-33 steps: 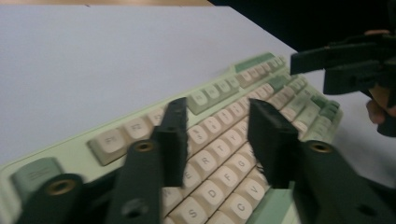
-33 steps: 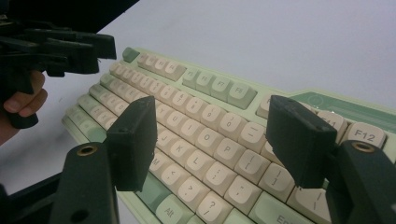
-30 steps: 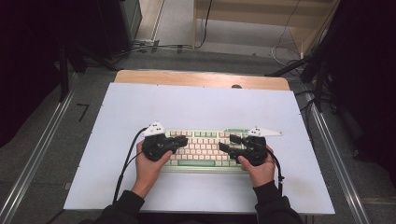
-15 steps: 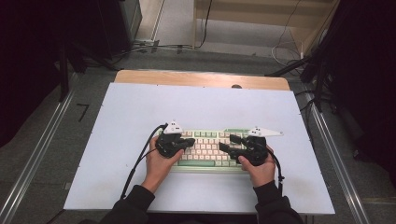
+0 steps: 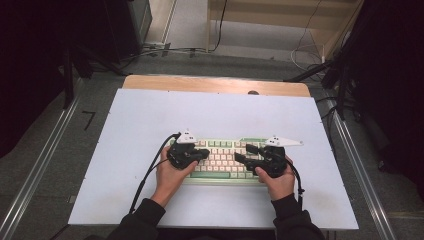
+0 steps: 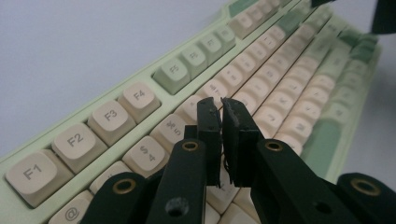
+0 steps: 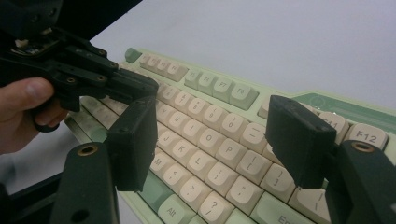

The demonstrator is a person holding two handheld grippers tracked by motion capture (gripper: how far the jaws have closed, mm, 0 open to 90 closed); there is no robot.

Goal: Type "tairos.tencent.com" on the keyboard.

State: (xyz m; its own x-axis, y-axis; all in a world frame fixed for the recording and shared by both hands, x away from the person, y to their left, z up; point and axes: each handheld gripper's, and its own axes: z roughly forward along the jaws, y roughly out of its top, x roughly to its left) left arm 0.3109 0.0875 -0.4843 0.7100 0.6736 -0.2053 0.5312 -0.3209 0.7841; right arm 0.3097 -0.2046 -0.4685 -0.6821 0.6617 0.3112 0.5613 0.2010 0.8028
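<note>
On the white table (image 5: 150, 120): green-and-cream keyboard (image 5: 225, 160) lies near the person's edge, centred.
Left gripper (image 5: 202, 154): over the keyboard's left half; in the left gripper view its jaws are pressed nearly together, a thin slit between the pads, nothing in it, tips above the number row; jaws have just eased apart slightly.
Keyboard centre: bare keys between both tools.
Right gripper (image 5: 242, 153): over the right half; jaws spread wide, empty, above the letter keys.

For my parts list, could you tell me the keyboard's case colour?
Pale green keyboard case; clearest in the left gripper view.
</note>
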